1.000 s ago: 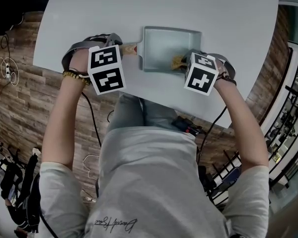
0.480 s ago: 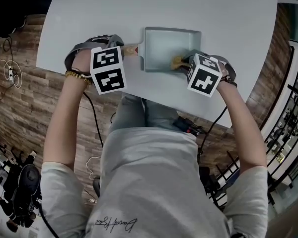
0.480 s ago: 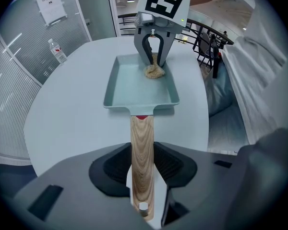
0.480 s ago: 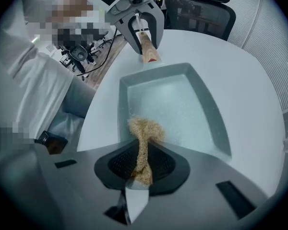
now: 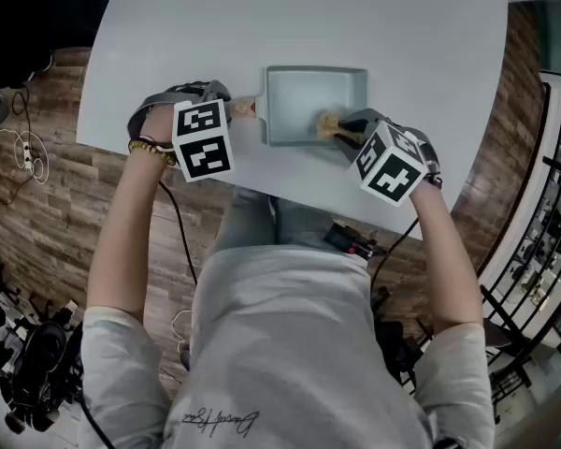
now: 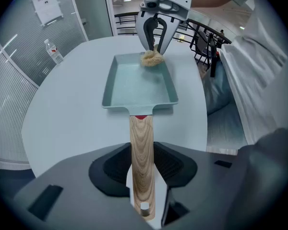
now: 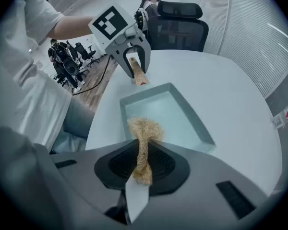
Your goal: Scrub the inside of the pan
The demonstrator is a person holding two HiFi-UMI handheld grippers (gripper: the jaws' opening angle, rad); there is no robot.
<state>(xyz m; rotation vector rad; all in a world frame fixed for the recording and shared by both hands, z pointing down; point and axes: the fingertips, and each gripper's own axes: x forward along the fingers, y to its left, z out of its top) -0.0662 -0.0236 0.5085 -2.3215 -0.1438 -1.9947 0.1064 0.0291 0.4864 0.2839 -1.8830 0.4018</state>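
A teal rectangular pan lies on the white table, its wooden handle pointing left. My left gripper points down and is shut on that handle, which runs between its jaws. At the pan's right end my right gripper is shut on a tan fibre scrubber. In the right gripper view the scrubber sticks out of the jaws just over the near rim of the pan. The left gripper view shows it at the pan's far rim.
A water bottle stands near the table's far side. An office chair is drawn up beyond the table. The table's near edge runs close under both hands, with the person's legs below it.
The right gripper has tilted and lifted a little with the scrubber, moving toward the pan's right end. The left gripper still holds the handle in the same place.
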